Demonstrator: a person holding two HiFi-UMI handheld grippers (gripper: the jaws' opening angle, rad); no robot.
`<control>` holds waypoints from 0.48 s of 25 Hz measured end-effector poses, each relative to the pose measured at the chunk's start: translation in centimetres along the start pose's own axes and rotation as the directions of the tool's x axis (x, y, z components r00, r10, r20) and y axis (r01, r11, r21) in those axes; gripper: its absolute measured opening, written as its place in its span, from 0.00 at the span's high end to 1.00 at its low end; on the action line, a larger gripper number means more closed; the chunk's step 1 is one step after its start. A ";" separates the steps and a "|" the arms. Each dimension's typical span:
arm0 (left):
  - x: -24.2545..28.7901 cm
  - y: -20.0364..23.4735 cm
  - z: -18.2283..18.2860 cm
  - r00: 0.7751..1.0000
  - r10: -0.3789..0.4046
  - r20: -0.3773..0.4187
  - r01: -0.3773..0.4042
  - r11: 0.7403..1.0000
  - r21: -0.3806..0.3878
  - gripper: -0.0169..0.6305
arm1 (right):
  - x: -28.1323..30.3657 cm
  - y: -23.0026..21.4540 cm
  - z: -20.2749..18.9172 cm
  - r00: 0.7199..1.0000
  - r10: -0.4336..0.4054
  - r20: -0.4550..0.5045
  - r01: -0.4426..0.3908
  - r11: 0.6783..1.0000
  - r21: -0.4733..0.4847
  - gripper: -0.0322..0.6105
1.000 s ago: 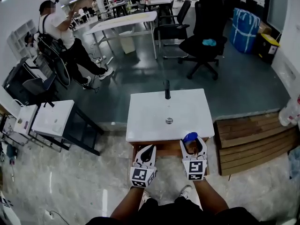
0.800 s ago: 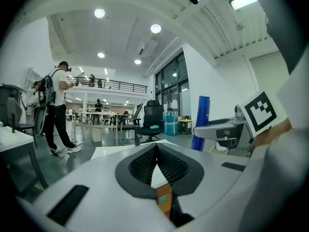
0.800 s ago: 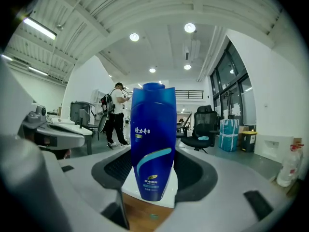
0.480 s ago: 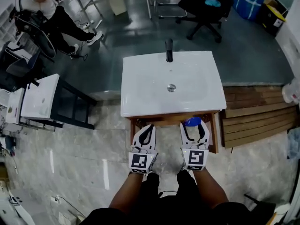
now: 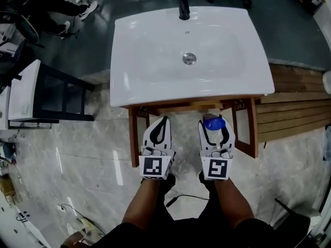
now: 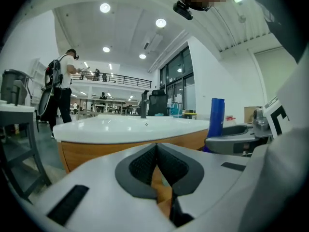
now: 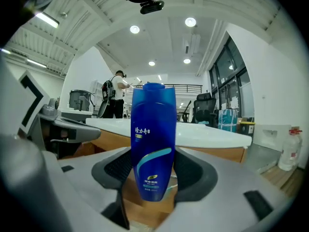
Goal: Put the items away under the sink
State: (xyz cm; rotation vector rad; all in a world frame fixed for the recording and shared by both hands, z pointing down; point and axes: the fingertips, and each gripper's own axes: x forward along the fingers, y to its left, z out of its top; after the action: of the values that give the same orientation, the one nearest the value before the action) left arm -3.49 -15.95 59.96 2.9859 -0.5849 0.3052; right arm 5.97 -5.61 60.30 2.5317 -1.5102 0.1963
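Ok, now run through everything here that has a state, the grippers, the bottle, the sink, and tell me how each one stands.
Left gripper: shut, nothing between its jaws.
Right gripper: shut on the blue bottle.
Blue bottle: upright, held just in front of the sink.
Tap: off, no water running.
Sink basin: empty.
Cabinet doors: appear swung open.
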 end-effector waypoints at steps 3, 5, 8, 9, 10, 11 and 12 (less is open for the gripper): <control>0.8 0.3 -4.3 1.000 0.001 0.009 -0.001 1.000 0.000 0.95 | 0.7 0.5 -3.7 1.000 -0.010 0.010 0.010 1.000 0.016 0.53; 1.3 0.8 -7.1 1.000 0.009 0.007 -0.009 1.000 -0.001 0.95 | 1.2 1.1 -6.3 1.000 -0.012 0.013 0.012 1.000 0.020 0.53; 2.2 1.4 -11.2 0.999 0.029 0.019 -0.028 1.000 -0.007 0.95 | 2.3 2.0 -10.3 1.000 -0.005 0.030 0.005 1.000 0.004 0.53; 2.6 1.5 -12.7 0.999 0.033 0.020 -0.033 0.999 -0.003 0.95 | 2.7 2.3 -11.7 0.999 -0.002 0.032 0.001 1.000 0.003 0.53; 3.1 1.6 -14.1 0.999 0.035 0.019 -0.035 0.999 0.000 0.95 | 3.0 2.5 -13.2 1.000 0.001 0.029 -0.001 1.000 0.008 0.53; 3.6 1.7 -15.6 0.999 0.036 0.016 -0.036 0.999 0.002 0.95 | 3.4 2.7 -14.6 1.000 0.002 0.025 -0.002 1.000 0.016 0.53; 4.1 1.8 -17.0 0.999 0.036 0.008 -0.036 0.999 0.002 0.95 | 3.8 2.8 -15.8 1.000 0.001 0.023 -0.002 1.000 0.024 0.53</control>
State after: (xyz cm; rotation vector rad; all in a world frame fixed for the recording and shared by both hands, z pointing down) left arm -3.47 -17.09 77.51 2.9833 -0.6406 0.2971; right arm 5.01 -6.55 76.76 2.5602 -1.5274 0.1868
